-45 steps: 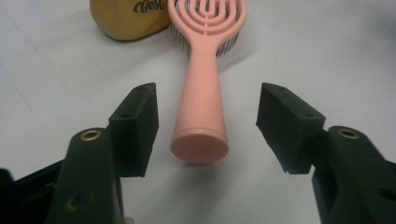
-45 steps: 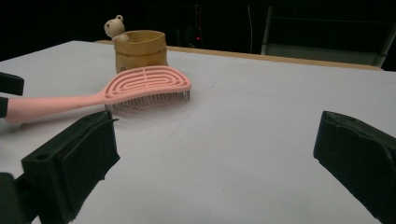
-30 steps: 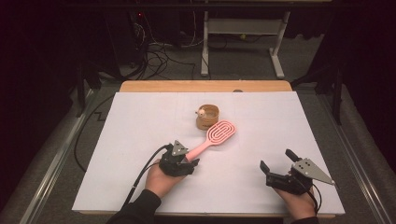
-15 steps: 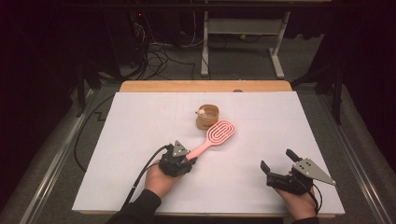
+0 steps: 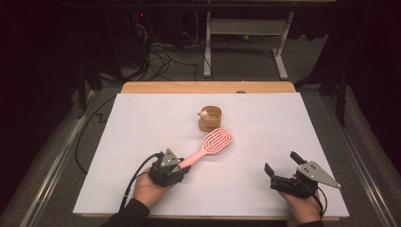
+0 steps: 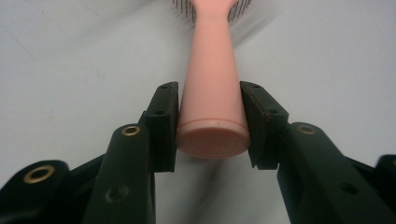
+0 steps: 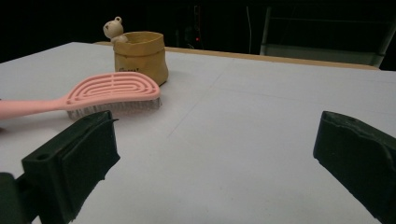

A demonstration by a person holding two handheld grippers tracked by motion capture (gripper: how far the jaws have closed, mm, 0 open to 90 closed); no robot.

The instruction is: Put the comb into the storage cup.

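From the high view, the left tool (image 5: 180, 166) clamps the handle end of a pink hairbrush (image 5: 210, 145), whose head lies just in front of a small tan pot (image 5: 210, 119) on the white counter (image 5: 142, 123); the right tool (image 5: 282, 168) rests near the front edge, well apart, jaws spread — holding nothing. The left gripper view shows both pads pressed against the handle. The right gripper view shows wide jaws over bare counter — brush bristles-down, pot behind.
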